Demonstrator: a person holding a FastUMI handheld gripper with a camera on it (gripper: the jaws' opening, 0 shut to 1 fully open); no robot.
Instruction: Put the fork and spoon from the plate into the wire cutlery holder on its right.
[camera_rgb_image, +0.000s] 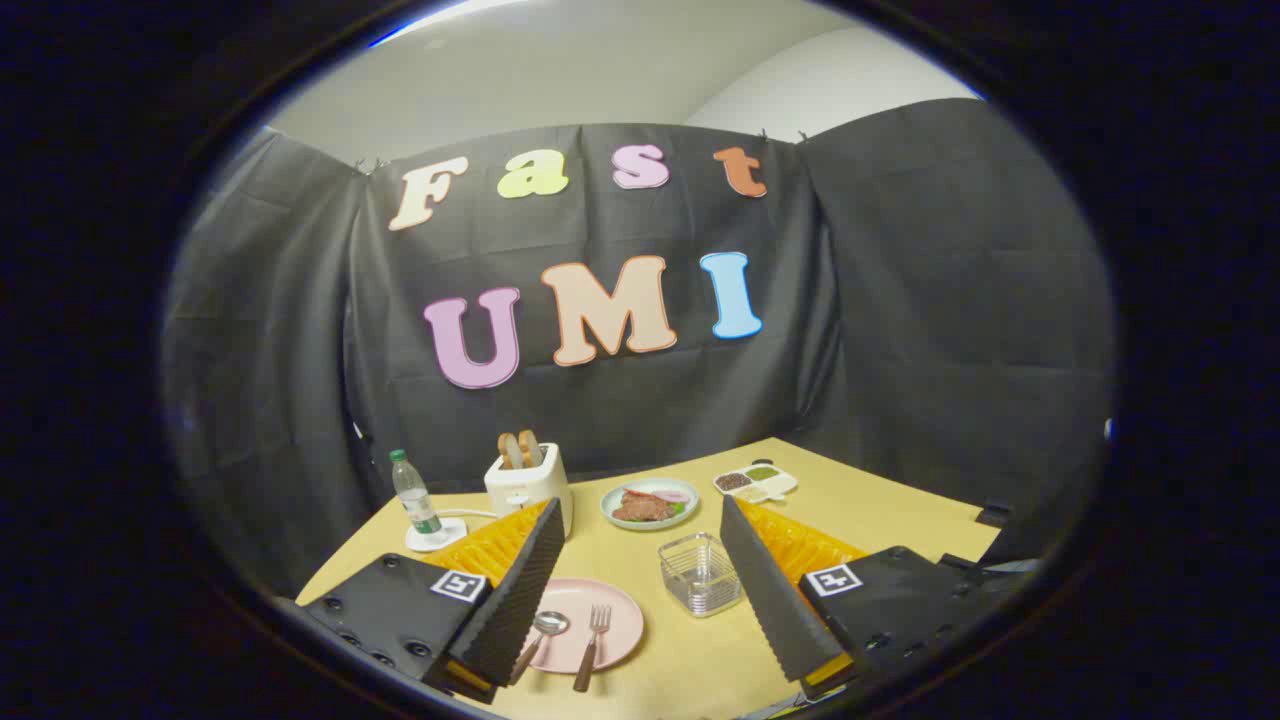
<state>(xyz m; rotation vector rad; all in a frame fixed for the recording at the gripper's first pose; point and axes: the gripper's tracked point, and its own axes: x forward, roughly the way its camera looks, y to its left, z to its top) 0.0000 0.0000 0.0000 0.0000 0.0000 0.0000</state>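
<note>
— Back of the tan table (900, 505), left of centre?
— White toaster (530, 488) with two bread slices (520, 449) poking up; further left, clear water bottle (412, 495), green cap, upright on a white coaster (436, 534).
— And centre?
— Pale green dish (650, 503) with meat and some red and green bits.
— Right of that?
— White divided tray (756, 482), dark and green fillings in separate compartments. Black cloth wall (900, 300) behind everything.

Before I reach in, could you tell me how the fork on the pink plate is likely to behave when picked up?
The fork looks thin, rigid and smooth, so probably slippery. Lying flat on the plate, it may slide before lifting. The gripper is open above it.
</note>
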